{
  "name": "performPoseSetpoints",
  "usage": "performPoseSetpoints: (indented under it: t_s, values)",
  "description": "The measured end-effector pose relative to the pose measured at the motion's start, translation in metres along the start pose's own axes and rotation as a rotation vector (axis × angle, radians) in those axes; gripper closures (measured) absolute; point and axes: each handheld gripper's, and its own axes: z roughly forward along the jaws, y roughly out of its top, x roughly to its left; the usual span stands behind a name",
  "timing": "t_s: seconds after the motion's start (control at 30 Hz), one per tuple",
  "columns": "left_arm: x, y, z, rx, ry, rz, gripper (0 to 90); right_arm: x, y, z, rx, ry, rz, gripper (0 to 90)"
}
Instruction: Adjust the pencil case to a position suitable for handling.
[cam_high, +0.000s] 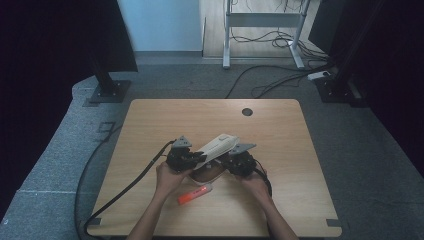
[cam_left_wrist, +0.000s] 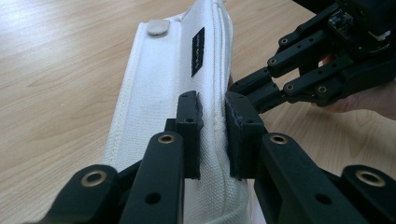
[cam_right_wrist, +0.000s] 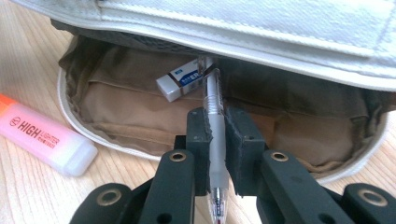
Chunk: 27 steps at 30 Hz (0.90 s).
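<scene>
A white pencil case (cam_high: 217, 145) with a brown lining (cam_right_wrist: 121, 107) lies open at the middle of the table. My left gripper (cam_left_wrist: 214, 135) is shut on the edge of its white lid flap (cam_left_wrist: 159, 84) and holds the flap raised. My right gripper (cam_right_wrist: 217, 149) is shut on a clear pen (cam_right_wrist: 213, 91). The pen's far end reaches into the case's opening, beside a white eraser (cam_right_wrist: 183, 80) that lies inside. In the high view the left gripper (cam_high: 200, 159) and the right gripper (cam_high: 227, 161) meet at the case from either side.
An orange highlighter (cam_high: 195, 194) lies on the wooden table (cam_high: 280, 130) just in front of the case, at the left (cam_right_wrist: 44, 140) in the right gripper view. A dark round hole (cam_high: 247, 111) sits near the far edge. Cables trail off the left side.
</scene>
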Motion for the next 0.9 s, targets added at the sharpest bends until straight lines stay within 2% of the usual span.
performPoseSetpoints:
  t_s: [0.3, 0.5, 0.63, 0.9]
  values:
    - [0.000, 0.000, -0.001, 0.007, 0.015, 0.006, 76.6, -0.001, 0.003, 0.012, 0.020, 0.012, -0.014, 78.3]
    - [0.001, -0.001, -0.001, 0.005, 0.013, 0.005, 76.6, -0.008, 0.000, 0.013, 0.028, -0.011, -0.008, 76.5]
    - [0.000, -0.001, -0.001, 0.003, 0.008, 0.002, 76.6, -0.013, 0.000, 0.013, 0.029, -0.037, -0.005, 70.4]
    - [0.001, -0.001, -0.001, 0.002, 0.001, 0.000, 76.7, -0.019, 0.001, 0.013, 0.027, -0.112, -0.028, 57.1]
